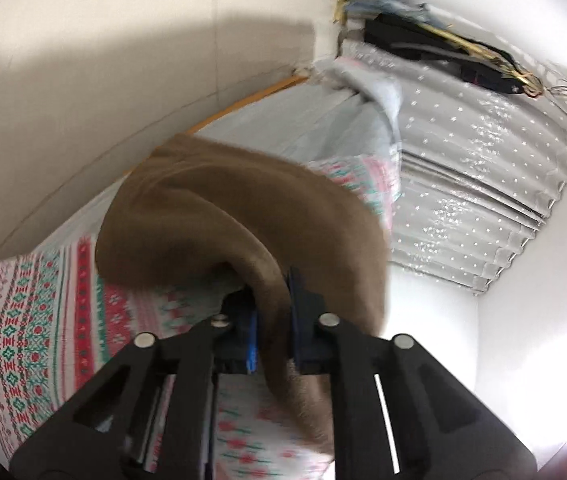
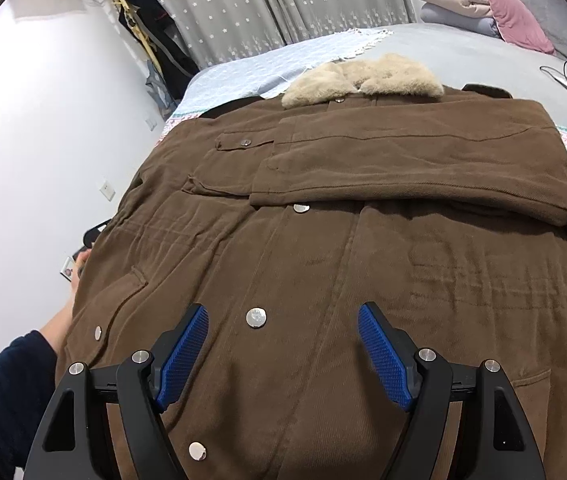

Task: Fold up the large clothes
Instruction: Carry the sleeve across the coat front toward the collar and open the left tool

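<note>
The left tongs are clamped tight on a fold of the brown coat, which is lifted above the patterned bedspread. The right tongs are held wide apart just over the coat's front, nothing between them. The coat is laid flat on the bed, its long axis running from the right tongs to the fur collar, one sleeve folded across the chest. A dark-sleeved arm is seen at the coat's left edge.
</note>
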`<state>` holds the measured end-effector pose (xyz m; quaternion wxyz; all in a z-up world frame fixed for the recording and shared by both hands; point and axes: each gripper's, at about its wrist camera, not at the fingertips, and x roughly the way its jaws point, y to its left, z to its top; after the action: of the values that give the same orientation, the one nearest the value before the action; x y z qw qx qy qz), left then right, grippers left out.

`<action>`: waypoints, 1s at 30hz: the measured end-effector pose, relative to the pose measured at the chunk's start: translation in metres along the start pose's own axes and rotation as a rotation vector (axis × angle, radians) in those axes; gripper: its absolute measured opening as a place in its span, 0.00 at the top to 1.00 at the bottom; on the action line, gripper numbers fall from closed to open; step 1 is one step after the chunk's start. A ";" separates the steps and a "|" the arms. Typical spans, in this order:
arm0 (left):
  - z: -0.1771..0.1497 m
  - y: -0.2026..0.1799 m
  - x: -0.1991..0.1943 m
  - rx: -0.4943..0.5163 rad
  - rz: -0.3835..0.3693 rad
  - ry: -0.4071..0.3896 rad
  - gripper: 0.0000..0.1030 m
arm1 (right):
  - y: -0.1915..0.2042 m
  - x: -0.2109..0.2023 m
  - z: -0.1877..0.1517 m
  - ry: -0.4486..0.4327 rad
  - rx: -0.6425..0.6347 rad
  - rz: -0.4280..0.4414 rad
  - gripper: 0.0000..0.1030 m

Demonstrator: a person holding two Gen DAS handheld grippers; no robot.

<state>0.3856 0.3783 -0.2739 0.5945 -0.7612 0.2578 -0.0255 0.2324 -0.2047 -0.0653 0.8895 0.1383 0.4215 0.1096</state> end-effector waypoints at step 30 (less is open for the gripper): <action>-0.490 -0.176 0.045 1.584 0.206 0.546 0.79 | -0.107 -0.083 0.014 -0.091 0.276 -0.084 0.24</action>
<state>0.3187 -0.0495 0.0183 0.8688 -0.0589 0.3667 -0.3275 0.2006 -0.3334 -0.0333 0.8839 0.2465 0.3975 0.0069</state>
